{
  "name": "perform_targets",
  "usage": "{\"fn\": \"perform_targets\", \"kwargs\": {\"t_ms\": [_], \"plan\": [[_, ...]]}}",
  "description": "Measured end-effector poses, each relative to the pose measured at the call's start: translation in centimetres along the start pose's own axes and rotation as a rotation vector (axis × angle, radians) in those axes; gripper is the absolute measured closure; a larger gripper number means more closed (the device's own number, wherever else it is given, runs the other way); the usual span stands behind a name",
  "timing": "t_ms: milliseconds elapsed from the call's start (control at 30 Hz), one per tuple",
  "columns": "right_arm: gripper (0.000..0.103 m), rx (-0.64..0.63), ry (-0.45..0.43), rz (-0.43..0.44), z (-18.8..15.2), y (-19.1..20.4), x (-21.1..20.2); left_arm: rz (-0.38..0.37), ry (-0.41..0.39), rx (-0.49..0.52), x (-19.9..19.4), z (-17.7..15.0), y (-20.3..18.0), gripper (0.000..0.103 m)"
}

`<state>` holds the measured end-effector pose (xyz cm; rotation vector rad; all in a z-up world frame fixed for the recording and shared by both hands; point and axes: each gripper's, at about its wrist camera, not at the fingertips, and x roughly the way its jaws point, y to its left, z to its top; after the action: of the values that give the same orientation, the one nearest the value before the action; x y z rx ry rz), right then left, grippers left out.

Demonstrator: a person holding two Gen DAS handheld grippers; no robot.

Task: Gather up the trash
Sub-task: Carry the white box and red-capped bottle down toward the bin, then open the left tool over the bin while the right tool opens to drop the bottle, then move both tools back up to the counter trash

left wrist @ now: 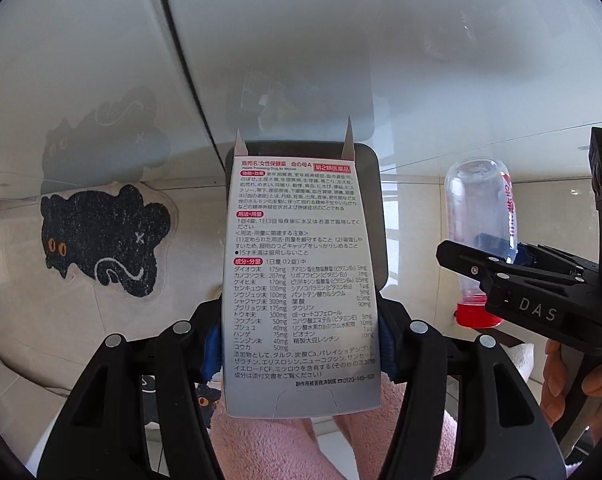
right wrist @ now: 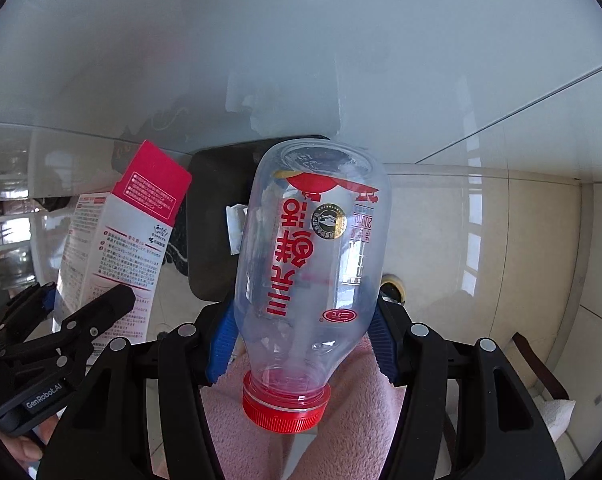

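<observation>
Now both pieces of trash are in hand and hang over the bin [left wrist: 377, 184], a dark container on the tiled floor below the glass desk [left wrist: 101, 60]. The left hand-held gripper [left wrist: 301, 344] is clamped on the box [left wrist: 301, 272], its blue pads pressing the lower sides, with the open flaps pointing down at the bin's mouth. The right hand-held gripper [right wrist: 301, 344] is closed on the bottle [right wrist: 313, 248], an empty clear one held upside down by its shoulder, the red cap [right wrist: 285, 408] toward the camera and the base toward the bin. By my reading, this is the carry-to-bin step, nearly done. Next, each item should be centred over the opening and the jaws spread so both drop inside; the bottle sits nearer the rim and could bounce off.
</observation>
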<state>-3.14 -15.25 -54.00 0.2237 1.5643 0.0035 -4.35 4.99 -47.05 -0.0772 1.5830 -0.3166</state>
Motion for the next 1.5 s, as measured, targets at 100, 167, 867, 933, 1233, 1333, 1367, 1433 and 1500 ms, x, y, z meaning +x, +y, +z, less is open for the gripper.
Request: {"fn": "perform_targets", "kwargs": {"t_ms": [100, 167, 867, 933, 1233, 1333, 1367, 1433, 1500], "plan": [[0.045, 0.026, 0.015, 0.012, 0.1, -0.3, 0.0, -0.021, 0.013, 0.011, 0.5, -0.1, 0.5, 0.047], [0.045, 0.034, 0.017, 0.009, 0.1, -0.1, -0.1, -0.027, 0.02, 0.011, 0.5, -0.3, 0.9, 0.047], [0.026, -0.023, 0.027, 0.069, 0.8, 3.3, 0.2, 0.002, -0.05, -0.065, -5.3, -0.8, 3.9, 0.033], [0.025, -0.02, 0.014, 0.061, 0.8, 3.3, -0.5, 0.004, -0.06, -0.069, -6.0, -1.0, 3.9, 0.033], [0.003, -0.095, -0.131, 0.064, -3.1, 2.6, -11.4, 0.005, -0.19, -0.027, -13.7, -2.4, 0.7, 0.019], [0.003, -0.111, -0.193, 0.082, -4.2, 1.2, -16.6, 0.02, -0.242, 0.034, -17.0, -2.3, -1.5, 0.018], [0.003, -0.104, -0.213, 0.09, -4.4, 0.8, -18.4, 0.015, -0.257, 0.05, -18.1, -2.1, -2.2, 0.018], [0.003, -0.085, -0.257, 0.109, -4.7, -0.2, -22.0, -0.007, -0.297, 0.077, -20.8, -1.7, -3.5, 0.018], [0.003, -0.076, -0.304, 0.124, -4.7, -1.0, -25.6, -0.023, -0.343, 0.105, -23.6, -1.2, -4.7, 0.018]]}}
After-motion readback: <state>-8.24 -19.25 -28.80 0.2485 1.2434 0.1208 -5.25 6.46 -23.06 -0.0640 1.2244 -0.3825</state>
